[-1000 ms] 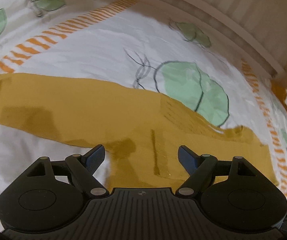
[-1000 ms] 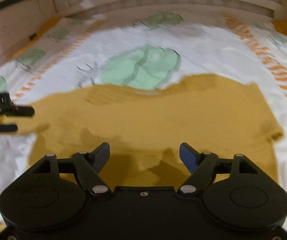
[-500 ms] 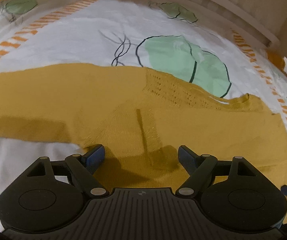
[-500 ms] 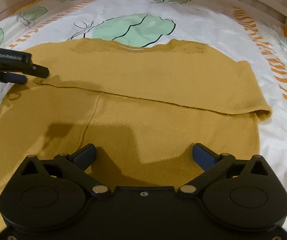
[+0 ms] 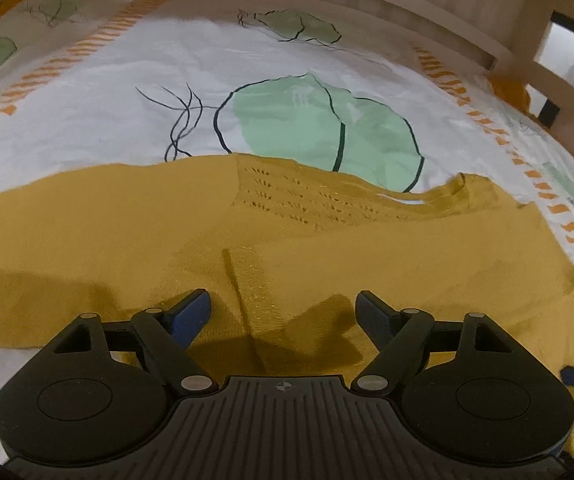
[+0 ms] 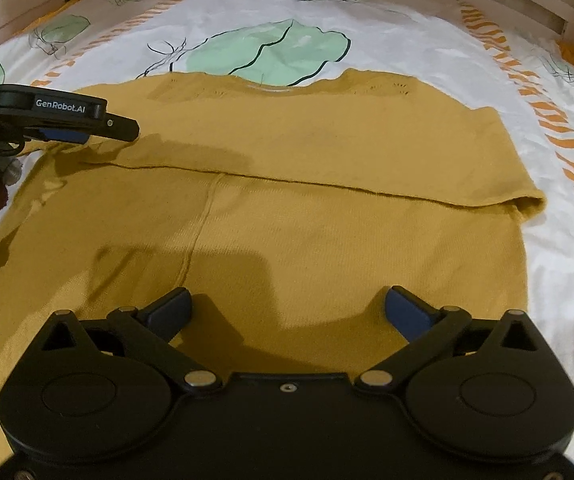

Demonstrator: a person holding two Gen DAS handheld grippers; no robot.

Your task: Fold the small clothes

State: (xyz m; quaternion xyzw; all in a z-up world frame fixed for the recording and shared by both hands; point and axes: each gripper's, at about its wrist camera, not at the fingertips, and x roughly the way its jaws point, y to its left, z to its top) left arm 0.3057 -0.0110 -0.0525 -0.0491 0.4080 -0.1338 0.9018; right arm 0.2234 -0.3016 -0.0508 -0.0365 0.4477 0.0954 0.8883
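Mustard sweater (image 6: 307, 240) spread flat on the bed (image 6: 407, 40) ahead of both released grippers, left gripper (image 5: 283, 312) and right gripper (image 6: 287, 308), far sleeve folded across, ready for regrasping

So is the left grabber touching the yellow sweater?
Cannot tell. In the right wrist view the left gripper hangs open right at the mustard sweater, its shadow close beneath, but neither contact nor gap shows plainly.

Open bedsheet (image 6: 407, 36) beyond the flat sweater (image 6: 327, 140) (wooden bed frame (image 5: 427, 12) bounding the far edge).
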